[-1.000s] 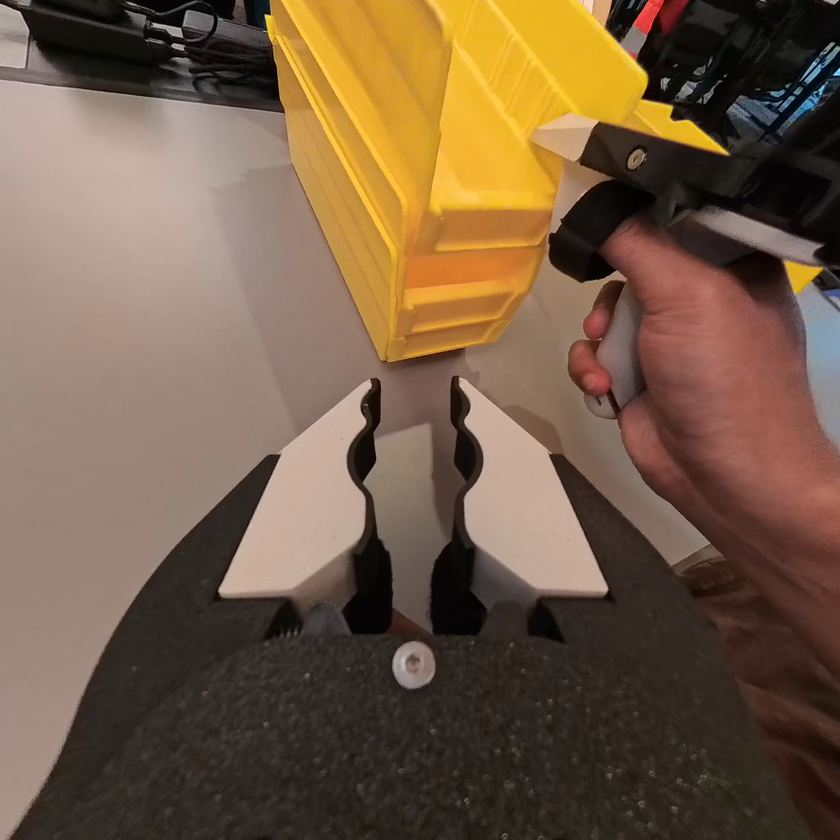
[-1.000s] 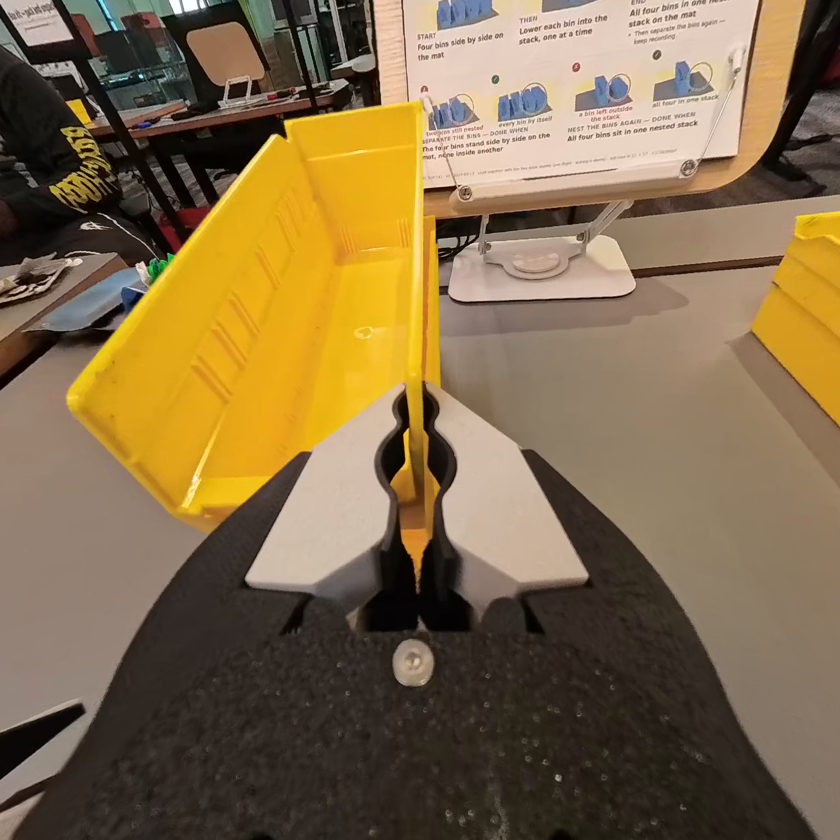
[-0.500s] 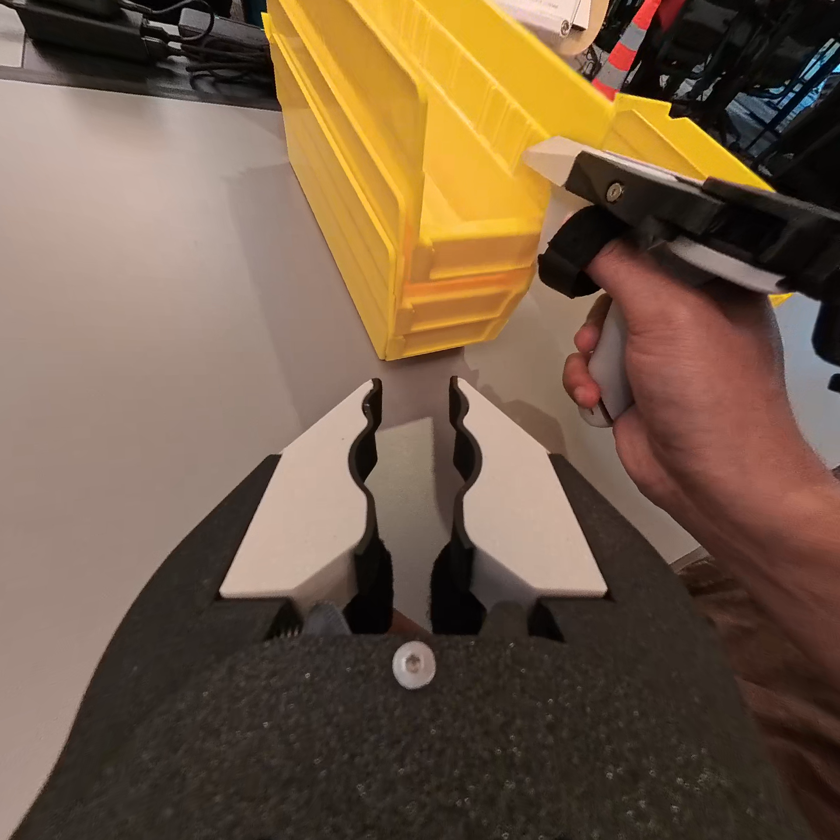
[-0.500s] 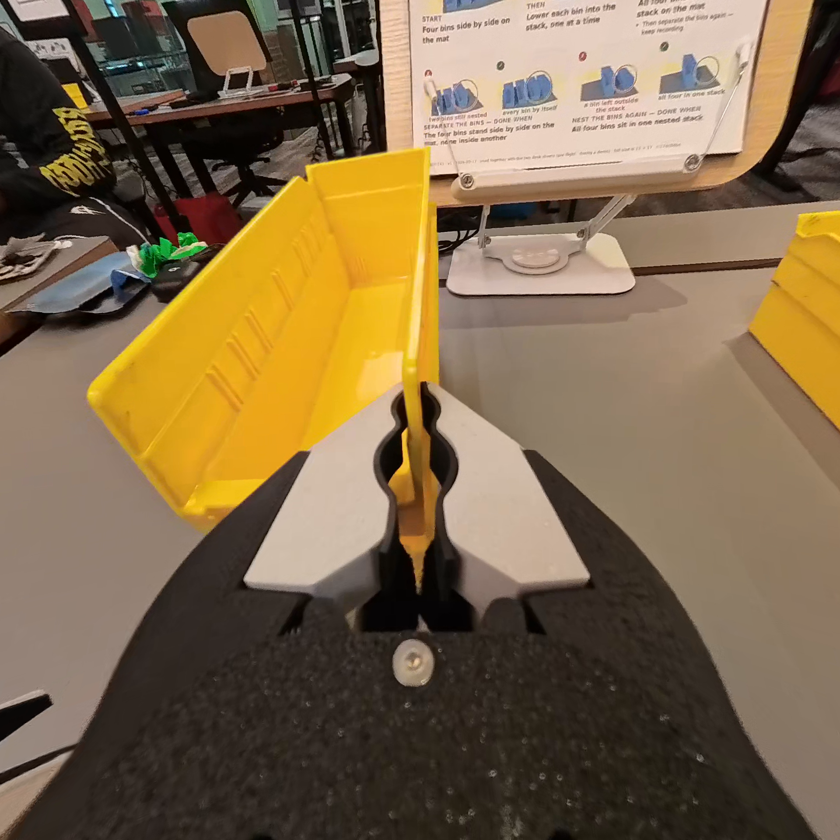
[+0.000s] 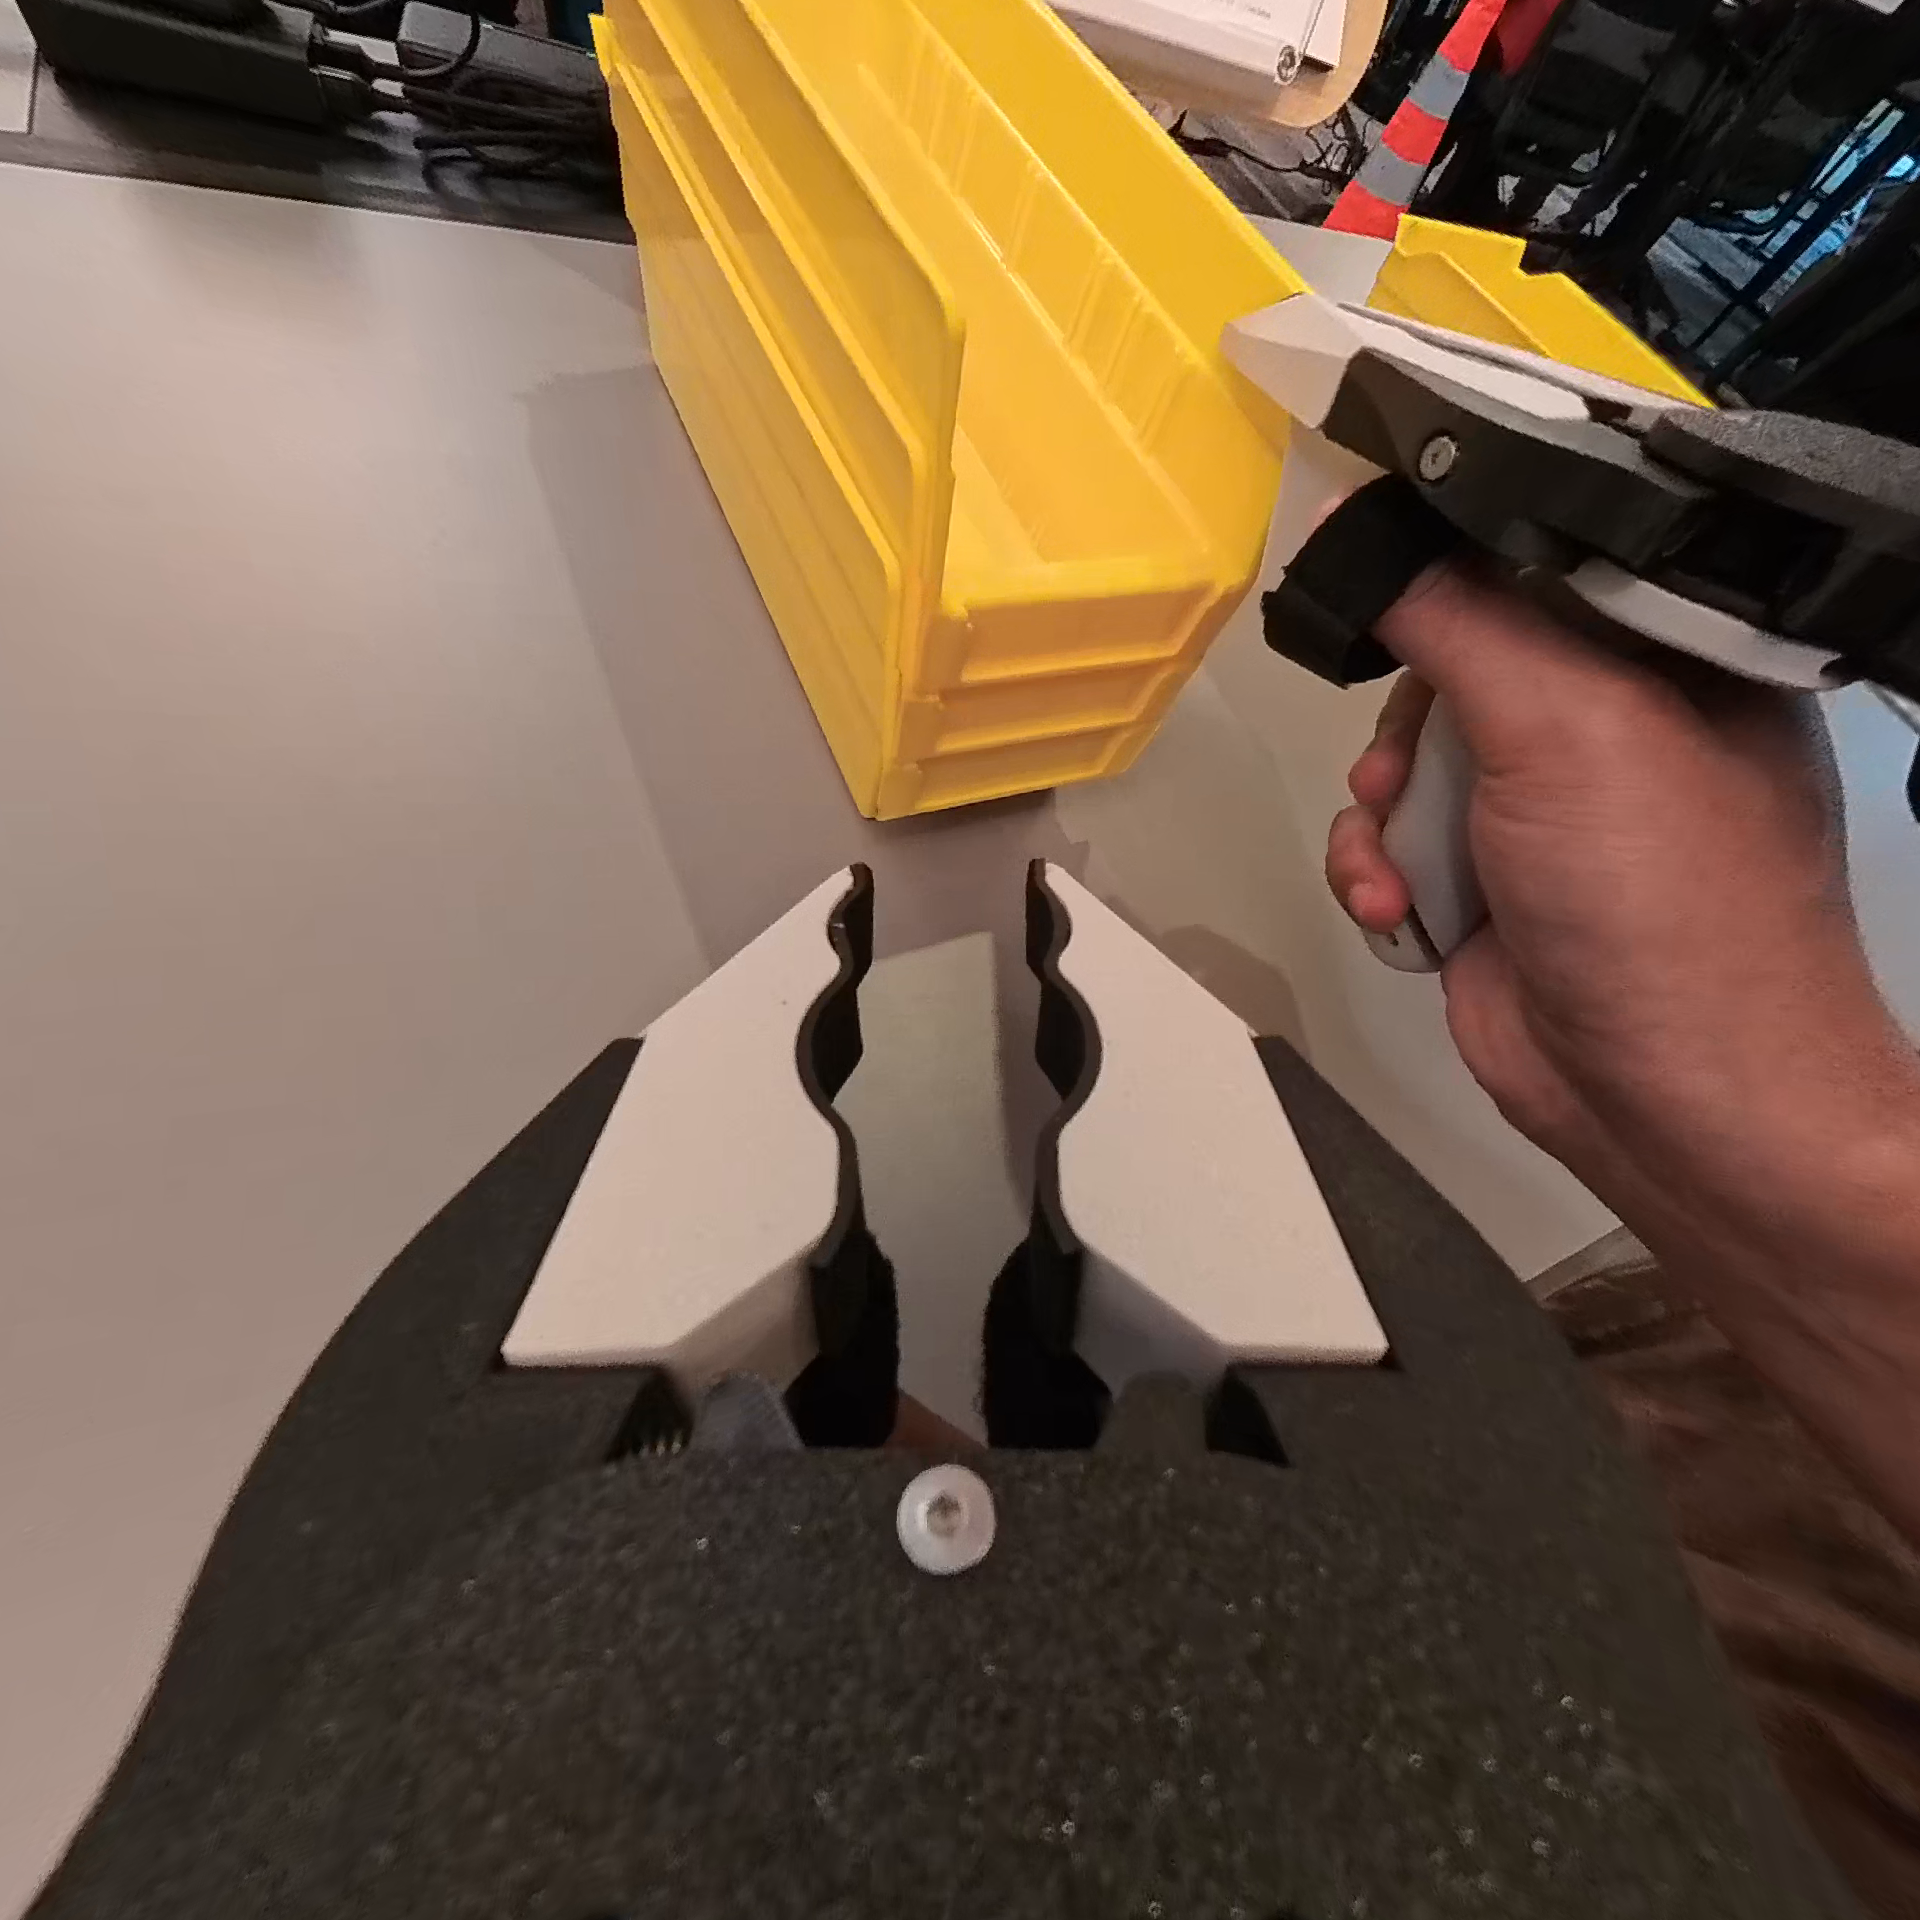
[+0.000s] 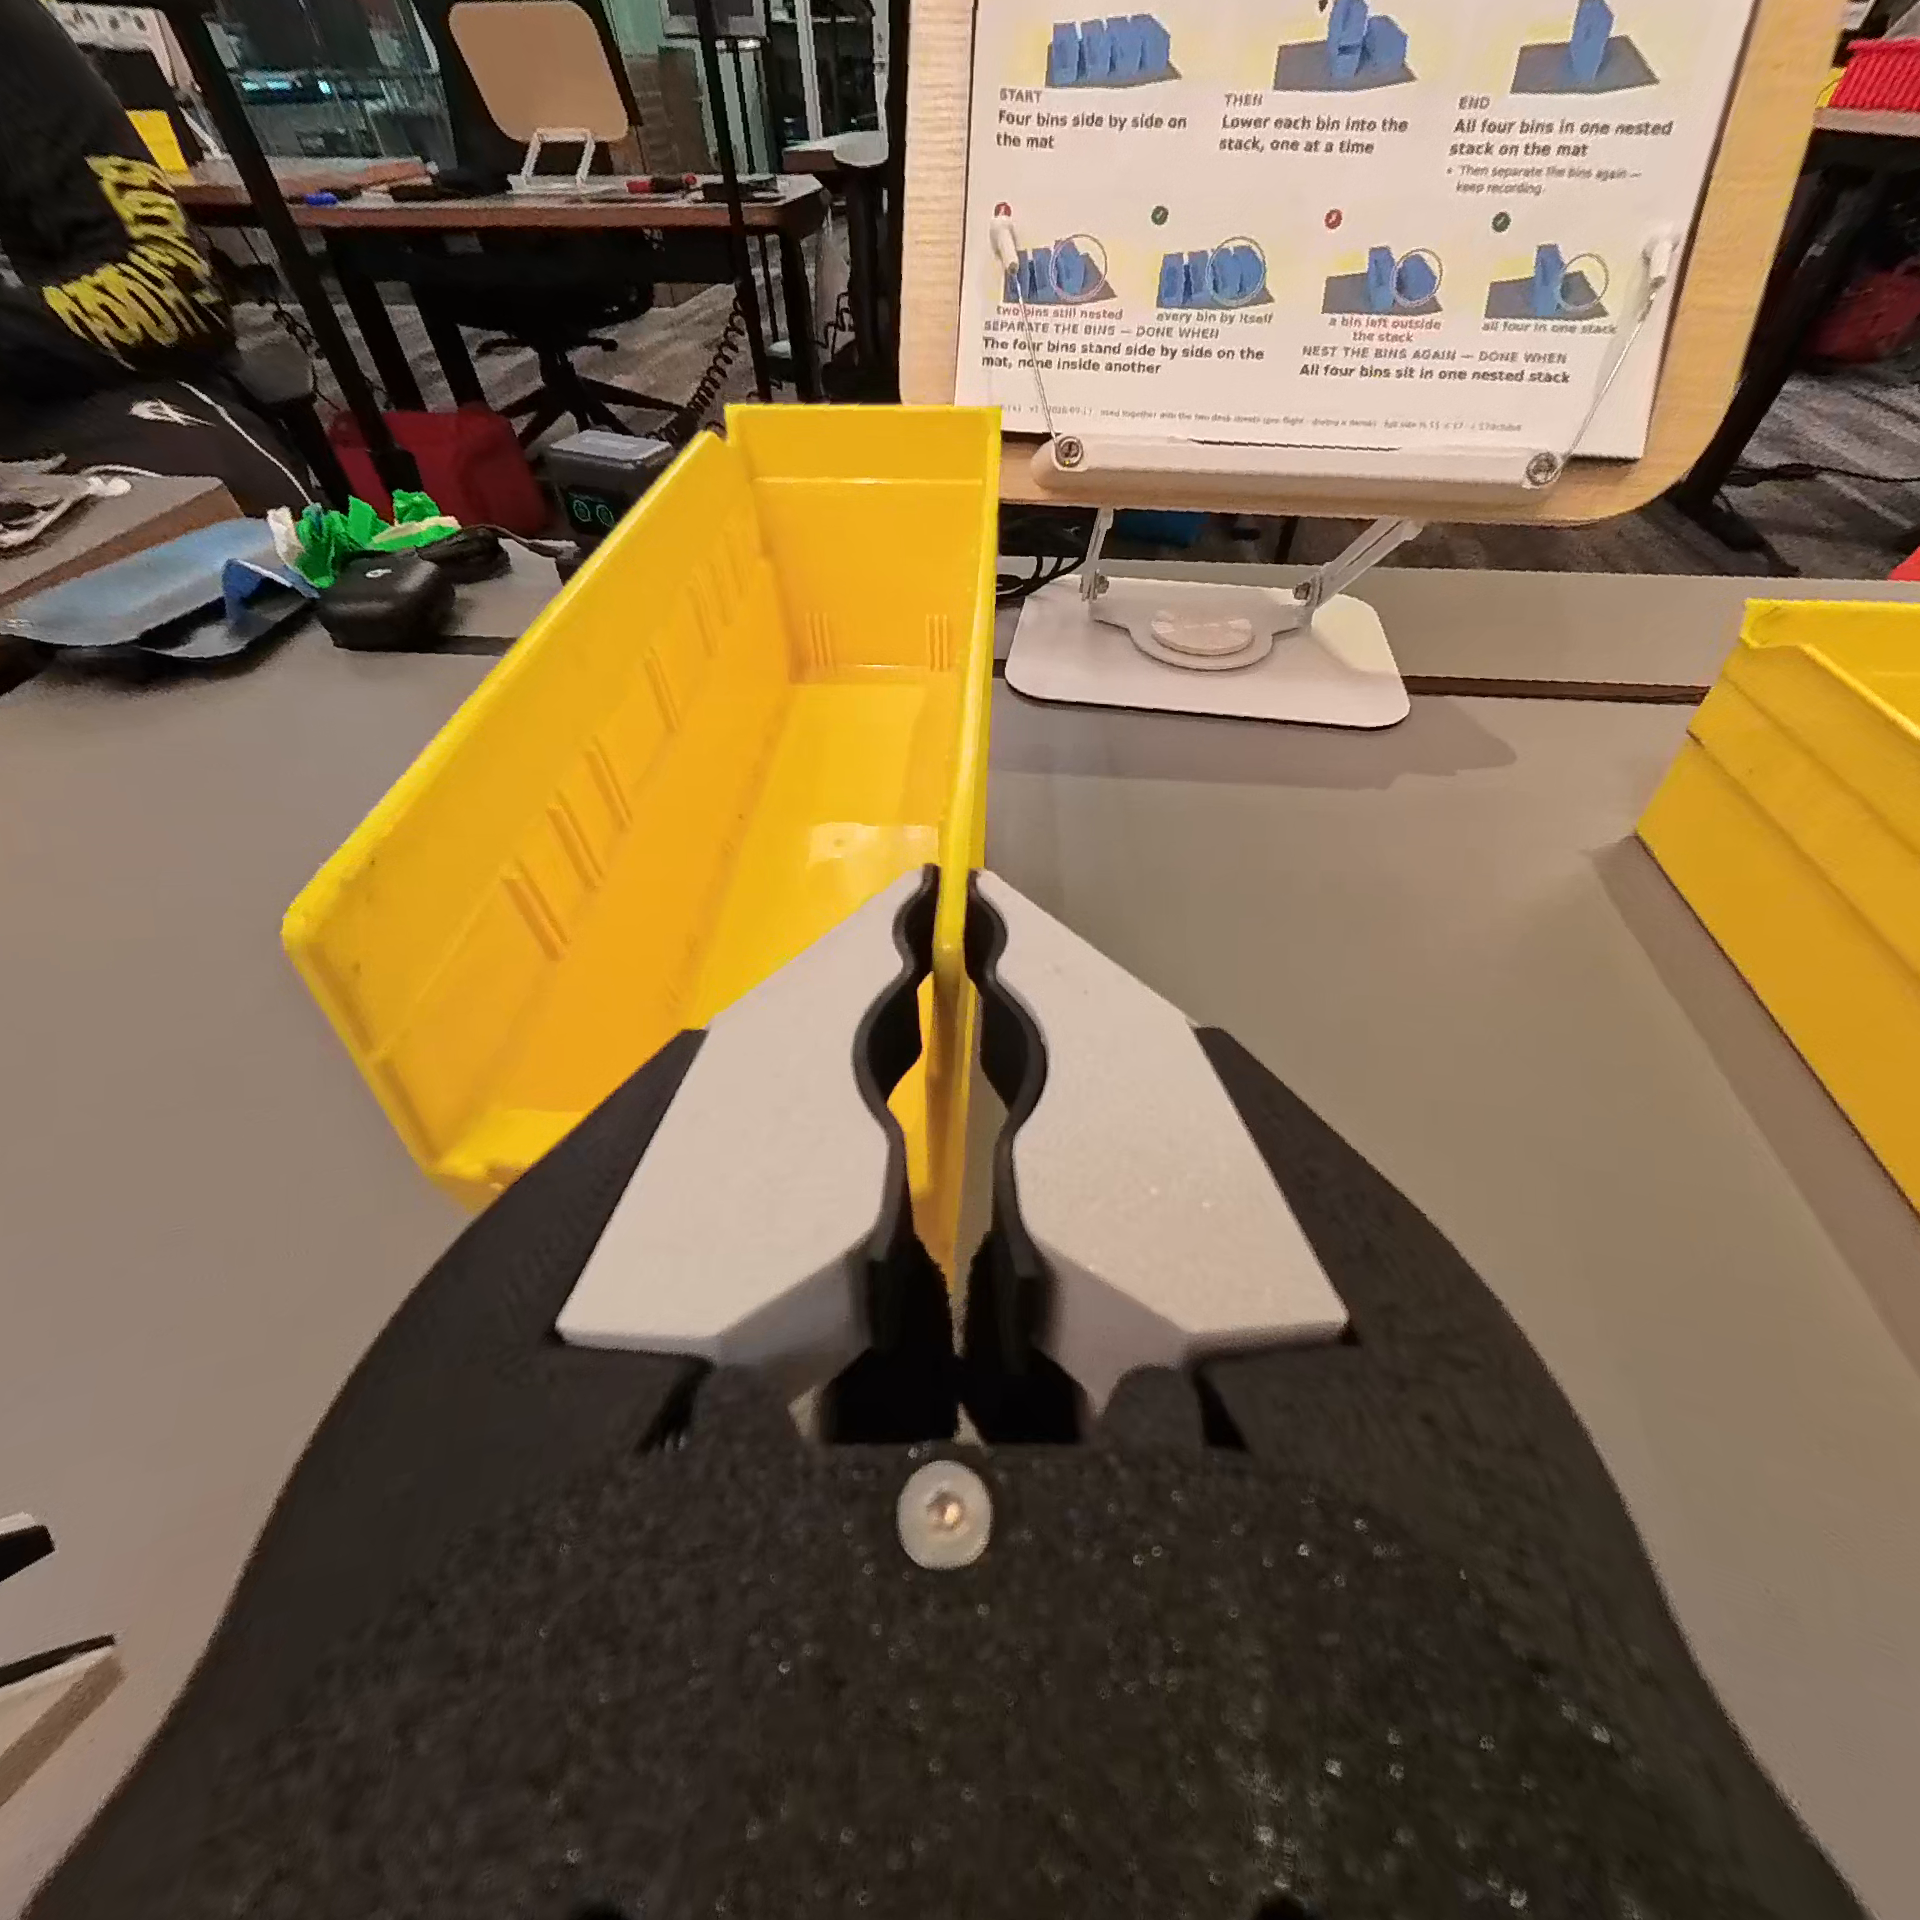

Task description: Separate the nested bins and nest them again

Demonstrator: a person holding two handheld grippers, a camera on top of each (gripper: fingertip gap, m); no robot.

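A stack of nested yellow bins stands on the grey table, just beyond my left gripper, which is open and empty. My right gripper is shut on the right side wall of the top yellow bin, at its near end. In the left wrist view this top bin sits in the stack, with its walls rising above those beneath. The right gripper comes in from the right, held by a hand. More nested yellow bins stand to the right and also show in the left wrist view.
A board with an instruction sheet stands on a white base at the table's far side. Cables and power bricks lie along the far edge. A seated person and clutter are at the left.
The held bin has come down from a raised, tilted pose and now sits level in the stack. The right gripper dropped with it. The left gripper has not moved.
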